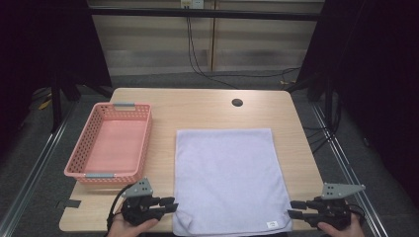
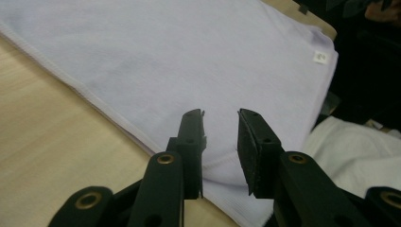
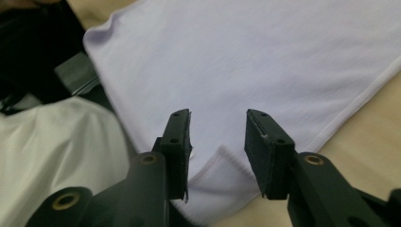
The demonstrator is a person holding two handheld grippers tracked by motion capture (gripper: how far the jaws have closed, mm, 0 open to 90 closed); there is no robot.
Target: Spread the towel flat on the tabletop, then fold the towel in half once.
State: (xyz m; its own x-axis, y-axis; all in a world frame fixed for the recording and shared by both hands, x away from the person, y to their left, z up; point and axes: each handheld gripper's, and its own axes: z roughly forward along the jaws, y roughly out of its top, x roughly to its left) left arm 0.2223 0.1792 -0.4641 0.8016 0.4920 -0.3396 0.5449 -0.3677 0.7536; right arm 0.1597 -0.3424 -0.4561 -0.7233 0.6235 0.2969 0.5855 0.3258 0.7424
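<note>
A pale lilac towel [image 1: 227, 177] lies flat on the wooden table [image 1: 197, 108], with a small white label [image 1: 272, 224] near its front right corner. My left gripper [image 1: 173, 204] sits at the towel's front left corner. In the left gripper view the towel [image 2: 189, 56] runs under my left gripper [image 2: 221, 116], whose jaws stand apart with a fold of the corner between them, unpressed. My right gripper [image 1: 291, 208] is at the front right corner. In the right gripper view my right gripper [image 3: 217, 116] is open over a raised fold of the towel [image 3: 265, 56].
A pink plastic basket [image 1: 149, 128] stands empty on the table's left side, just behind the left gripper. A round cable hole [image 1: 237, 102] sits near the table's far edge. White fabric [image 2: 359, 151] hangs beyond the table's front edge. Cables trail on the floor behind.
</note>
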